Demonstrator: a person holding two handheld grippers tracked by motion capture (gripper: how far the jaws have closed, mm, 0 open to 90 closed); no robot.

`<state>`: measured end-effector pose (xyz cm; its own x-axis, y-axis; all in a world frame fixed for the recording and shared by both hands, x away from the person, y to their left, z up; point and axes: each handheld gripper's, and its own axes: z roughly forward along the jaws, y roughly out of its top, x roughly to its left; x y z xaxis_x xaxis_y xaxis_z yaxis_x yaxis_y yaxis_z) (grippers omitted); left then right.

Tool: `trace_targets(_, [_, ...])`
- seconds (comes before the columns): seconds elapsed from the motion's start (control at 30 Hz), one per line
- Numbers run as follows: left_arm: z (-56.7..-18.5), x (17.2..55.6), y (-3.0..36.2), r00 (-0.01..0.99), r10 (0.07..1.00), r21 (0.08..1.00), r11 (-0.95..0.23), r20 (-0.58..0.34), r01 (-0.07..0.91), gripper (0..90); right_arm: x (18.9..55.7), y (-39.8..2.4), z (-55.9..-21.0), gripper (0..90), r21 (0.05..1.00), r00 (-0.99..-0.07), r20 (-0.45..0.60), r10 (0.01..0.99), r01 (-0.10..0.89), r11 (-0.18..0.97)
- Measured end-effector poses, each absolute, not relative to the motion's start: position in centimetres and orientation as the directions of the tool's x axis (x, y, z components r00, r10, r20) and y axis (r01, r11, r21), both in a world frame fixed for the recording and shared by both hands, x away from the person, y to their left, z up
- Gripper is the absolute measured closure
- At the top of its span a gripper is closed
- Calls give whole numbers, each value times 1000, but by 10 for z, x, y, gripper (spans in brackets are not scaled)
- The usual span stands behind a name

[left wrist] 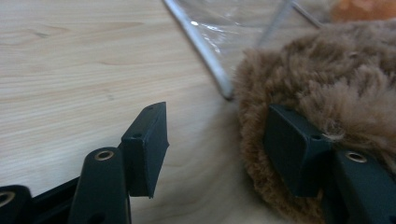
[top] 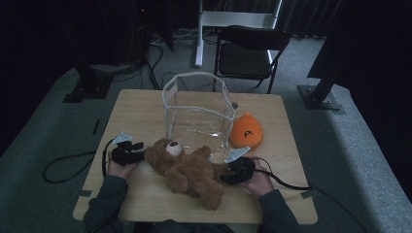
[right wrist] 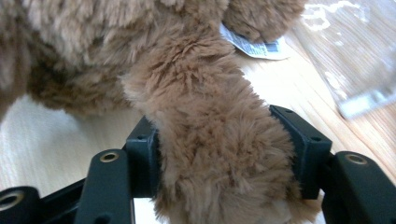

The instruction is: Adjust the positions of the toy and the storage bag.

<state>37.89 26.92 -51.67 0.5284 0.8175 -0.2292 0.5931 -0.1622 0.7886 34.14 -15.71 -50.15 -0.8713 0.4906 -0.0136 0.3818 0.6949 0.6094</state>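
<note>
A brown teddy bear (top: 187, 170) lies on its back across the near half of the wooden bench (top: 141, 116), its head toward the person's left and its legs trailing toward the near edge. Just behind it stands a clear plastic bag (top: 197, 109) with a white rim, open at the top, and to the right of that bag sits an orange plush toy (top: 246, 131), apart from the bear. The left gripper (top: 138, 151) rests at the bear's head; in the left gripper view its fingers (left wrist: 147, 142) stand spread, one over bare wood and the other sunk against the fur at the side of the head, so nothing is pinched between them. The right gripper (top: 228, 175) sits at the bear's far side, held in a hand (top: 257, 182) that comes in from the near edge. In the right gripper view a furry limb of the bear lies between its fingers (right wrist: 306, 144) and fills the gap from one to the other, but I cannot tell whether they press on it or merely flank it. A white tag (right wrist: 254, 46) shows beside that limb, lying on the bench
</note>
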Motion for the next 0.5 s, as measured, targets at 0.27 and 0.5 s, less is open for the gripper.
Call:
trace_targets(0.27, [-515, 367, 254, 604, 768, 783, -235, -214, 575, 425, 347, -178, -497, 373, 622, -830, -24, 557, 424, 659])
trace_targets(0.5, [-512, 360, 245, 639, 744, 771, -287, -195, 568, 447, 350, -187, -492, 336, 629, -802, -38, 597, 445, 637])
